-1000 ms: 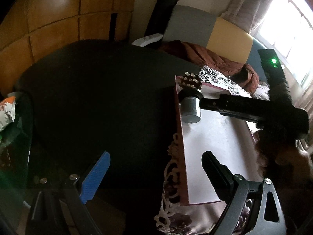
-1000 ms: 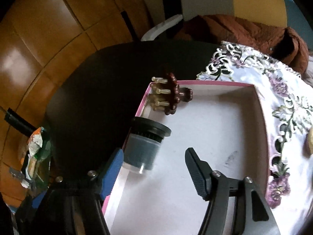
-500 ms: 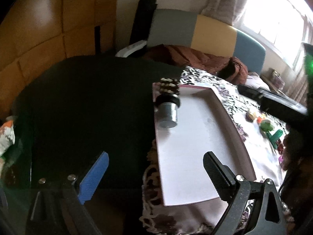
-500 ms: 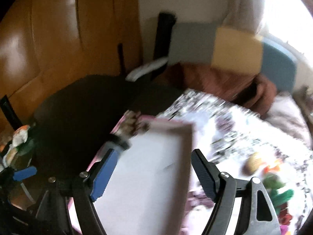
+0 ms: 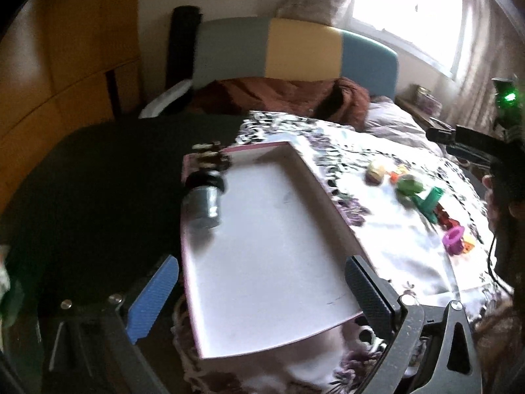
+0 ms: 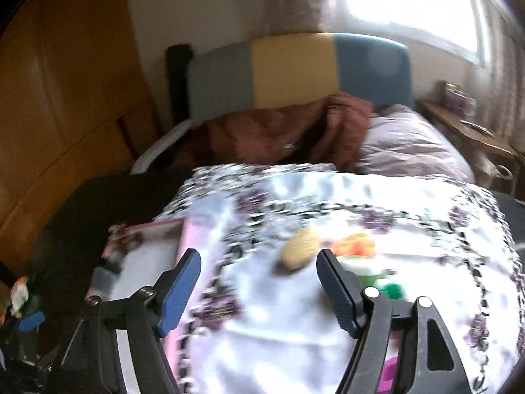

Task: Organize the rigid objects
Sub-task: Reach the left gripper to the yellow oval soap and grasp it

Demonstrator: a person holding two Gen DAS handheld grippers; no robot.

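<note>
Two things already lie in the shallow pink-rimmed box: a grey cylinder with a black cap on its side against the left wall, and a brown studded piece tucked into the far left corner. We read them as packed into one end so that the rest of the white floor stays free for more. The box sits on a floral cloth that covers part of the dark tabletop. On that cloth, well apart from the box, wait the loose pieces: a yellowish oval, an orange bit, a green toy and a purple ring.

Our left tool hangs over the near end of the box, its jaws opening to full width with nothing gripped. Our right tool is aimed at the cloth, jaws closing slightly and empty, with the yellowish oval just ahead, probably our next pick. Blur hides finer detail.
</note>
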